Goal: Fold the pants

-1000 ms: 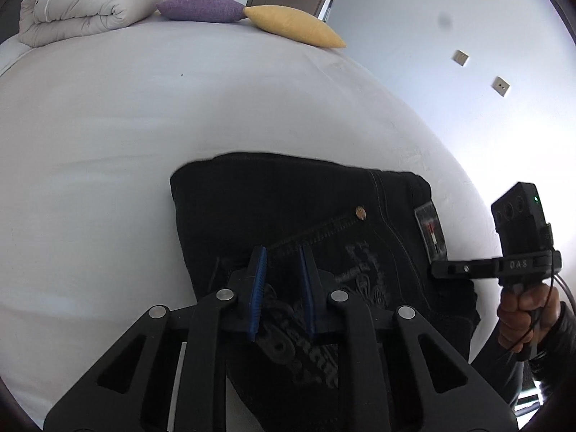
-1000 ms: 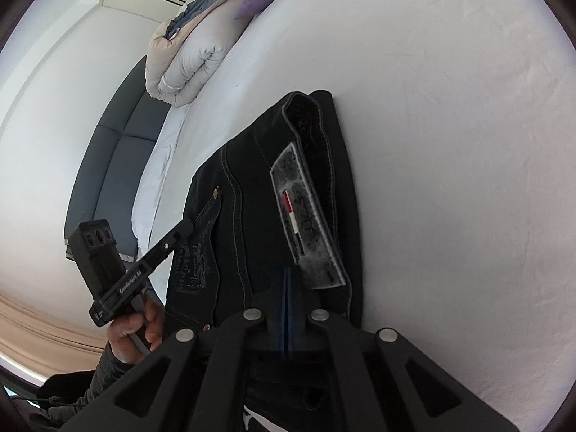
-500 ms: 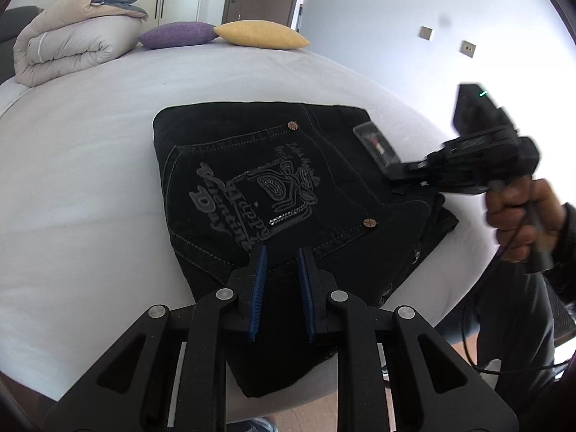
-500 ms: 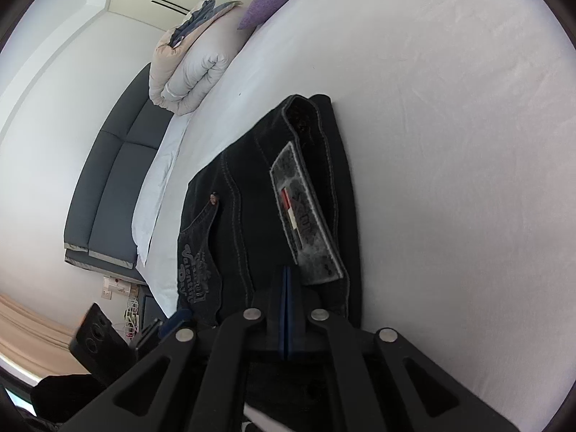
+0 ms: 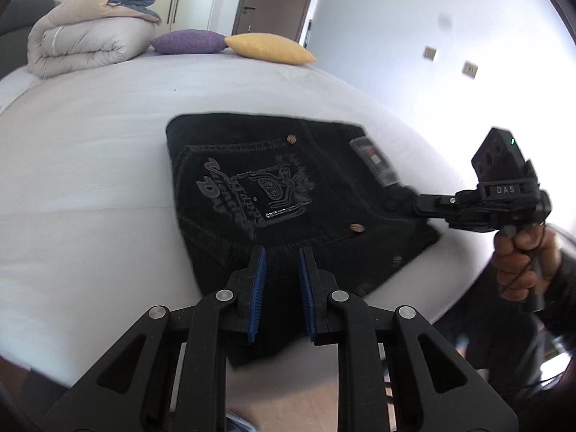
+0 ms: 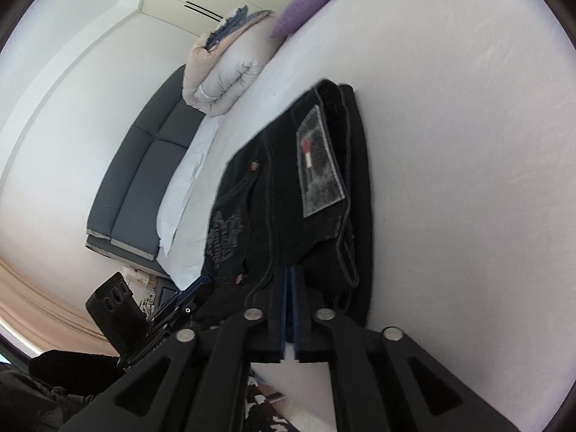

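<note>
Black folded pants (image 5: pixel 288 187) with an embroidered back pocket and a grey waistband patch (image 5: pixel 374 162) lie flat on the white bed (image 5: pixel 90 162), close to its near edge. My left gripper (image 5: pixel 282 252) hovers at the near side of the pants, blue pads apart with nothing between them. In the right wrist view the pants (image 6: pixel 280 187) lie straight ahead. My right gripper (image 6: pixel 289 270) is at their waistband end, its jaws opening with a thin gap and no fabric pinched. A hand (image 5: pixel 522 252) holds that right gripper (image 5: pixel 417 208).
A rolled beige duvet (image 5: pixel 82 46), a purple cushion (image 5: pixel 187 41) and a yellow cushion (image 5: pixel 270 48) sit at the far end of the bed. A grey sofa (image 6: pixel 144 180) stands beside the bed. White sheet stretches around the pants.
My left gripper has drawn back from over the pants to their near edge. The right gripper's pads, pressed together before, now stand slightly apart.
</note>
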A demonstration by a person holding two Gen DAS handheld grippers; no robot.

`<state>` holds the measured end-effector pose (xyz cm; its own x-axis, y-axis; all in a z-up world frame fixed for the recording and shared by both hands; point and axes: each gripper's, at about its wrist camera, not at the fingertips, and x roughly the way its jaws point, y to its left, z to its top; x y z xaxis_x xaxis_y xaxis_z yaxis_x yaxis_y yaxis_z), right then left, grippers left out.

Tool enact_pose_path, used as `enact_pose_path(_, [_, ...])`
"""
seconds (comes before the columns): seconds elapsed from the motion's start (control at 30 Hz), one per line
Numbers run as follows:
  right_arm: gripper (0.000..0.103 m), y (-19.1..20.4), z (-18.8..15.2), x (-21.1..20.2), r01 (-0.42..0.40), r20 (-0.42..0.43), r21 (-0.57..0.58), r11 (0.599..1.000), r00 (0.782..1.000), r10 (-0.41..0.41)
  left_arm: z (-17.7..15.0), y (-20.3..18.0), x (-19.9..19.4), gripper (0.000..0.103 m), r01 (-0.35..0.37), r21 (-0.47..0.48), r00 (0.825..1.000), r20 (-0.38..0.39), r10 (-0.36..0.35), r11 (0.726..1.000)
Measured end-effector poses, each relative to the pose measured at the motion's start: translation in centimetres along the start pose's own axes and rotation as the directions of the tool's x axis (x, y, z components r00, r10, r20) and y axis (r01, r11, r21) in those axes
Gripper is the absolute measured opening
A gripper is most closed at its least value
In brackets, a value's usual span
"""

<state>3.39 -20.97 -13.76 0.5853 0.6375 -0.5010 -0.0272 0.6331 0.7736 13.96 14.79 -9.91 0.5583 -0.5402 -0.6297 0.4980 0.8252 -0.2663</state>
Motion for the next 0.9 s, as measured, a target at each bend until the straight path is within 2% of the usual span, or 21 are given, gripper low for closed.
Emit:
enact_pose_path(0.03, [0.055, 0.5, 0.3, -1.4, 0.010, 0.037, -0.017, 1.000, 0.999, -0.009, 0.3, 0.2, -1.0, 0.019, 0.017, -0.018, 1.000, 0.014, -0.017, 1.000])
enact_pose_path(0.07, [0.067, 0.7, 0.6, -2.3, 0.018, 0.070, -0.030, 0.999, 0.997, -0.015, 0.7, 0.6, -1.9, 0.021, 0.025, -0.033, 0.999, 0.037, -0.024, 0.999])
enact_pose_path(0.1, [0.067, 0.9, 1.2, -3.1, 0.020, 0.095, -0.039, 0.999, 0.995, -0.016, 1.4, 1.3, -2.6, 0.036, 0.024, -0.057, 0.998, 0.060, -0.021, 0.998])
enact_pose_path(0.13, [0.067, 0.7, 2.0, -3.4, 0.013, 0.101, -0.029, 0.999, 0.995, -0.010, 1.9, 2.0, -2.8, 0.077, 0.029, -0.078, 0.998, 0.066, -0.023, 0.997])
enact_pose_path(0.17, [0.067, 0.2, 3.0, -3.4, 0.008, 0.100, -0.004, 1.000, 0.995, -0.007, 2.6, 3.0, -2.8, 0.093, 0.035, -0.112, 0.997, 0.076, -0.027, 0.993])
enact_pose_path(0.2, [0.067, -0.4, 4.1, -3.1, 0.024, 0.097, 0.029, 0.999, 0.995, -0.026, 3.0, 3.6, -2.9, 0.097, 0.037, -0.135, 0.995, 0.095, -0.024, 0.990])
enact_pose_path(0.23, [0.067, -0.8, 4.9, -2.7, 0.033, 0.090, 0.048, 0.998, 0.995, -0.038, 3.6, 4.5, -2.7, 0.097, 0.046, -0.164, 0.994, 0.107, -0.029, 0.985])
enact_pose_path(0.27, [0.067, -1.1, 5.8, -2.0, 0.033, 0.075, 0.059, 0.998, 0.996, -0.037, 4.3, 5.1, -2.0, 0.097, 0.064, -0.184, 0.995, 0.085, -0.048, 0.981])
enact_pose_path(0.3, [0.067, -1.4, 6.4, -1.2, 0.038, 0.055, 0.071, 0.997, 0.998, -0.042, 4.9, 5.9, -0.7, 0.097, 0.087, -0.215, 0.996, 0.033, -0.082, 0.973])
enact_pose_path(0.37, [0.067, -2.1, 7.6, 0.9, 0.074, -0.012, 0.102, 0.992, 0.997, -0.073, 5.5, 7.4, 1.5, 0.097, 0.089, -0.276, 0.994, -0.037, -0.103, 0.957])
enact_pose_path(0.47, [0.066, -3.2, 8.5, 3.5, 0.125, -0.091, 0.120, 0.985, 0.989, -0.115, 5.6, 8.9, 3.9, 0.096, 0.106, -0.348, 0.985, -0.091, -0.146, 0.932])
enact_pose_path(0.53, [0.064, -3.2, 9.2, 4.6, 0.105, -0.099, 0.125, 0.986, 0.991, -0.093, 5.7, 9.4, 5.2, 0.091, 0.097, -0.379, 0.980, -0.128, -0.155, 0.920])
enact_pose_path(0.57, [0.064, -3.1, 9.3, 5.1, 0.101, -0.105, 0.127, 0.987, 0.991, -0.088, 5.7, 9.4, 5.7, 0.087, 0.108, -0.390, 0.975, -0.139, -0.174, 0.914])
enact_pose_path(0.6, [0.064, -3.0, 9.5, 5.6, 0.104, -0.113, 0.126, 0.987, 0.989, -0.090, 5.7, 9.3, 6.3, 0.078, 0.115, -0.400, 0.969, -0.155, -0.191, 0.909])
enact_pose_path(0.63, [0.064, -3.0, 9.6, 6.1, 0.105, -0.130, 0.121, 0.987, 0.988, -0.090, 5.7, 9.0, 7.2, 0.063, 0.116, -0.404, 0.961, -0.186, -0.205, 0.907])
enact_pose_path(0.7, [0.063, -2.8, 9.7, 7.1, 0.109, -0.147, 0.112, 0.988, 0.985, -0.092, 5.6, 8.7, 8.3, 0.049, 0.093, -0.395, 0.955, -0.226, -0.194, 0.914])
enact_pose_path(0.73, [0.058, -2.7, 9.8, 7.5, 0.114, -0.157, 0.106, 0.988, 0.983, -0.096, 5.7, 8.5, 8.9, 0.047, 0.080, -0.390, 0.951, -0.246, -0.187, 0.917])
enact_pose_path(0.8, [0.038, -2.8, 9.9, 8.3, 0.136, -0.178, 0.103, 0.985, 0.977, -0.116, 5.9, 8.8, 9.2, 0.042, 0.086, -0.414, 0.948, -0.246, -0.202, 0.906])
enact_pose_path(0.9, [0.027, -2.5, 9.5, 8.4, 0.156, -0.171, 0.068, 0.985, 0.975, -0.143, 6.2, 8.6, 9.3, 0.034, 0.085, -0.405, 0.946, -0.253, -0.201, 0.911])
